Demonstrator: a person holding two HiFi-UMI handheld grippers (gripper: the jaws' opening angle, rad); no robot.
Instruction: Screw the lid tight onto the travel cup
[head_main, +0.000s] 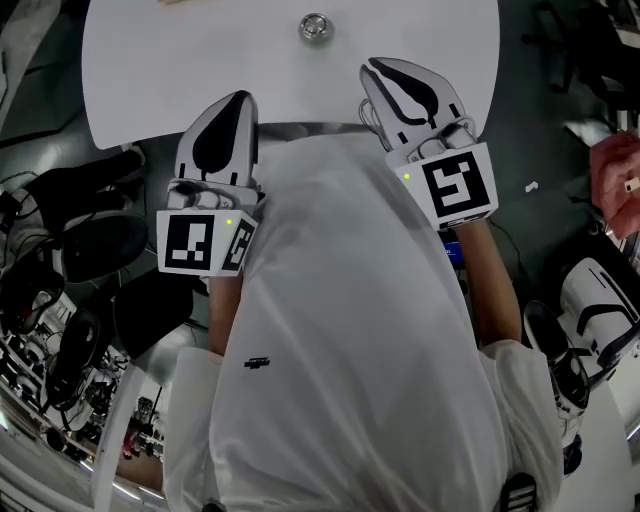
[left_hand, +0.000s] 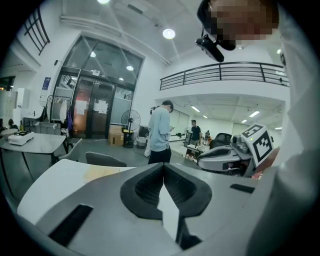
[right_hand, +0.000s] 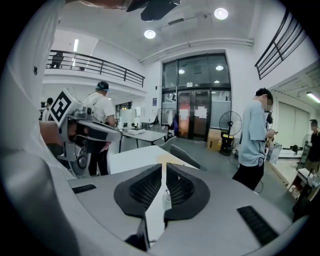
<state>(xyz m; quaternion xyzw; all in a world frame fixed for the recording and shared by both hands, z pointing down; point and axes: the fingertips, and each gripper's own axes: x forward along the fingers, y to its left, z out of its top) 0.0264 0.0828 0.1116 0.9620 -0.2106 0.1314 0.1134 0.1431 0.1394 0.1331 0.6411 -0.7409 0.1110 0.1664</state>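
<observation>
A small round metal cup (head_main: 315, 28), seen from above, stands alone near the far side of the white table (head_main: 160, 70). No separate lid shows. Both grippers are held close to the person's chest at the table's near edge, well short of the cup. My left gripper (head_main: 242, 98) is shut with nothing in it; in the left gripper view its pads (left_hand: 163, 167) meet. My right gripper (head_main: 372, 66) is shut too, with only a thin slit between its pads (right_hand: 164, 170) and nothing held. The two point out over the table, side by side.
A tan sheet (left_hand: 102, 173) lies on the table's far part, with a grey chair (left_hand: 102, 160) behind it. Black chairs and cables (head_main: 90, 245) crowd the floor at the left, and white and black equipment (head_main: 600, 300) stands at the right. A person (left_hand: 160, 132) stands further off.
</observation>
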